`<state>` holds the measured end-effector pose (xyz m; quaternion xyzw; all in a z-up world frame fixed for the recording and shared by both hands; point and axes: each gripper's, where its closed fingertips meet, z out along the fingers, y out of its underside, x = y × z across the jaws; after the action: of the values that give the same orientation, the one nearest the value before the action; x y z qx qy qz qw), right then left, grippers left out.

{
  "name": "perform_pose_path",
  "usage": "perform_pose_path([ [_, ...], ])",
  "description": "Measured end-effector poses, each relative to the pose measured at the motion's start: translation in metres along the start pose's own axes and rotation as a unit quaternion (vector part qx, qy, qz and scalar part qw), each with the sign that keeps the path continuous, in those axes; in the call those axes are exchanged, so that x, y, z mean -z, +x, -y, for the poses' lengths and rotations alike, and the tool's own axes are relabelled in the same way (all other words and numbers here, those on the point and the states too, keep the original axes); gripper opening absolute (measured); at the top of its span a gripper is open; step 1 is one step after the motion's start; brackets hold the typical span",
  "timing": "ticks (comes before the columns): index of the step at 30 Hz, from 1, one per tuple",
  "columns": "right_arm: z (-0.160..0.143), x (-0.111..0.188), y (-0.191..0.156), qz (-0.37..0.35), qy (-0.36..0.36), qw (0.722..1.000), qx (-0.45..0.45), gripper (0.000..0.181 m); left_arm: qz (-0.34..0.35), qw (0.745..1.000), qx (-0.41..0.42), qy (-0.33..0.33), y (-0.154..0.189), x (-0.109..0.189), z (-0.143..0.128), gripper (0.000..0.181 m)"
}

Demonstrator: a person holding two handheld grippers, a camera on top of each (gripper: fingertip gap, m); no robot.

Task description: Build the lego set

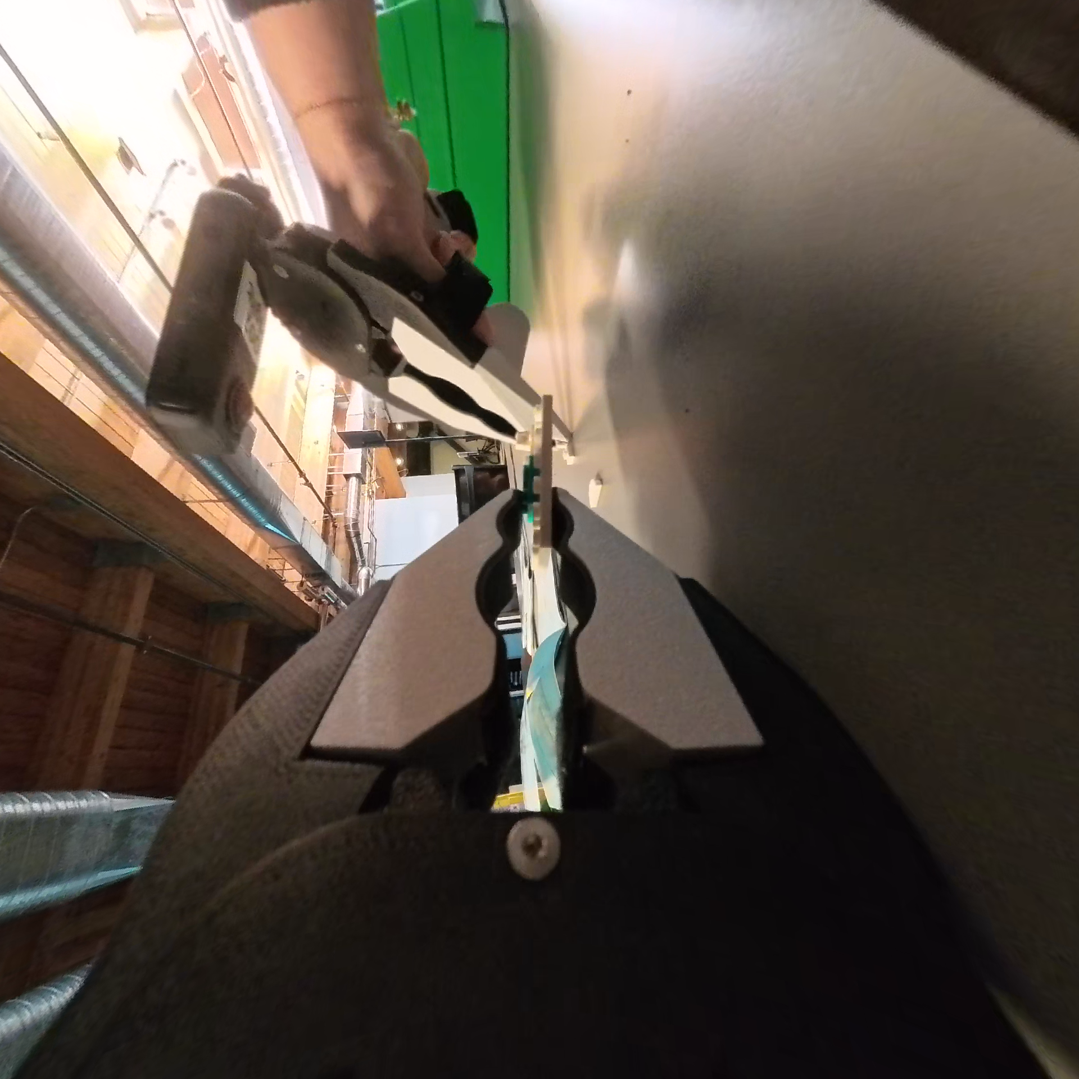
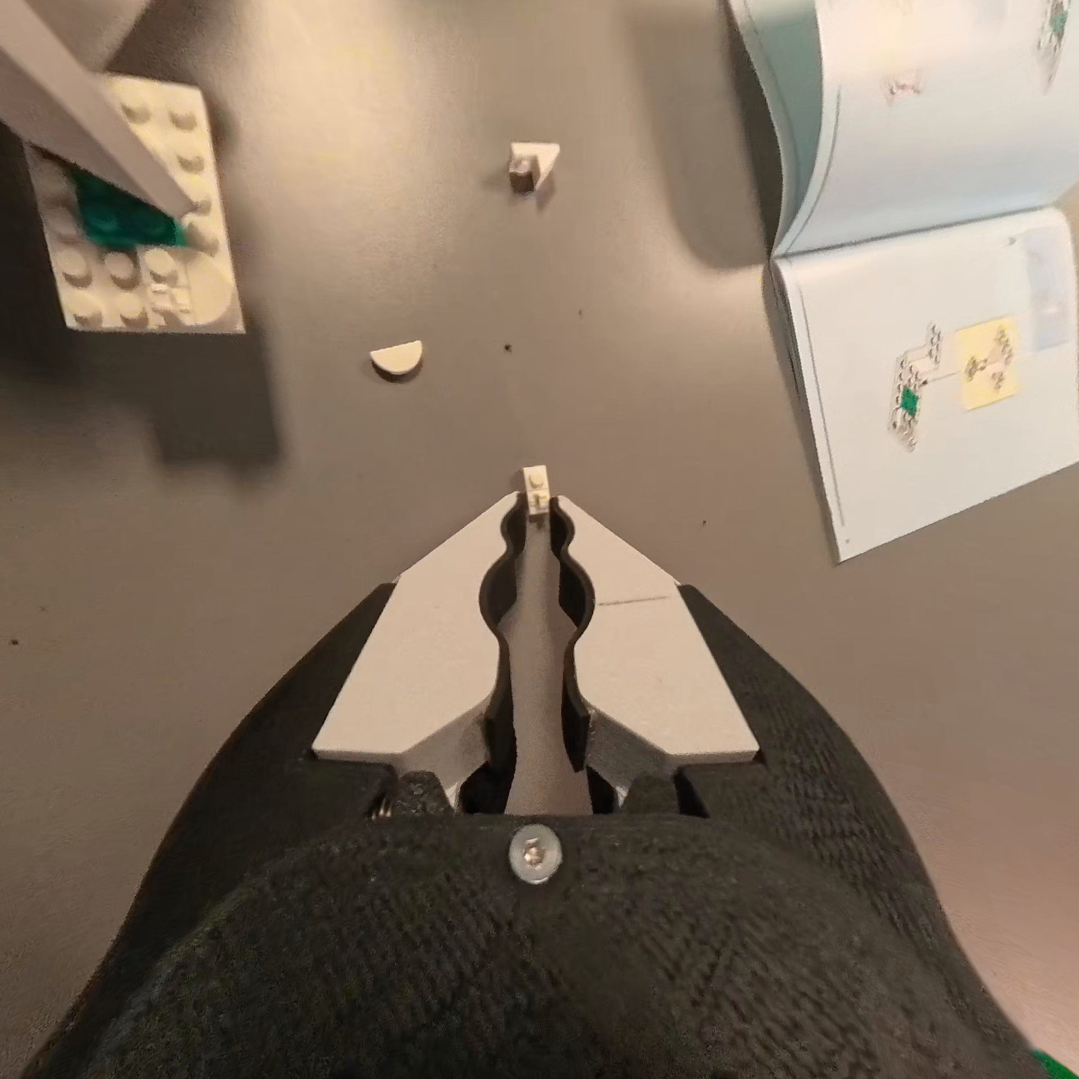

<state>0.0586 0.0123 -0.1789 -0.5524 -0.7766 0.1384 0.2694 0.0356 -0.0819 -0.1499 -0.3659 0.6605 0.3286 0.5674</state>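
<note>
Table: grey surface [image 2: 671, 409], carrying all loose parts and the booklet.
Instruction booklet: lies open at the right side of the table [image 2: 934, 379], its upper pages curling up; well apart from the plate.
White plate: studded baseplate [image 2: 175, 175] raised above the table, throwing a shadow below it. From the left wrist view it appears edge-on [image 1: 547, 467].
Left gripper: jaws pressed onto the white plate's edge [image 1: 536, 496], clamping it. In the right wrist view one pale finger [image 2: 87, 111] crosses the plate's upper corner.
Right gripper: jaws pinched on a small white brick [image 2: 537, 496], held above the table. In the left wrist view its tips [image 1: 517, 435] sit near the plate's far end; contact cannot be determined.
Hand: a person's hand [image 1: 379, 198] grips the right gripper's body.
Green piece: mounted on the plate's studs [image 2: 125, 219], partly under the left finger.
Wedge piece: white, loose on the table [image 2: 534, 163], between plate and booklet.
Half-round tile: white, loose [image 2: 397, 359], just below and right of the plate.
Small white brick: protrudes from the right gripper's tips [image 2: 537, 487].
</note>
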Motion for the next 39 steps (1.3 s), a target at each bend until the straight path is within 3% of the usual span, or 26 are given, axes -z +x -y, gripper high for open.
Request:
perform_pose_path([
  [7,0.005,0.005,0.0,0.036,0.051,0.997,-0.046,0.01,0.0,1.0,0.001,0.002,0.0,0.001,0.0,0.007],
  [13,0.001,0.006,0.002,0.021,0.029,0.999,-0.035,0.001,0.019,1.0,0.0,-0.021,-0.006,0.0,-0.009,0.007],
  [16,0.032,0.027,-0.014,0.004,0.067,0.998,-0.011,0.001,0.028,0.999,0.017,-0.043,-0.011,-0.001,-0.017,0.008],
  [20,0.071,0.05,-0.052,0.046,0.113,0.992,-0.006,0.0,0.042,0.998,0.022,-0.051,-0.016,-0.001,-0.018,0.007],
  [25,0.075,0.043,-0.073,0.079,0.081,0.993,0.02,0.0,0.055,0.998,0.004,-0.042,-0.017,0.001,-0.013,0.008],
  [39,0.08,0.041,-0.074,0.07,0.057,0.994,0.058,0.001,0.056,0.998,0.02,-0.032,-0.018,0.005,-0.011,0.007],
])
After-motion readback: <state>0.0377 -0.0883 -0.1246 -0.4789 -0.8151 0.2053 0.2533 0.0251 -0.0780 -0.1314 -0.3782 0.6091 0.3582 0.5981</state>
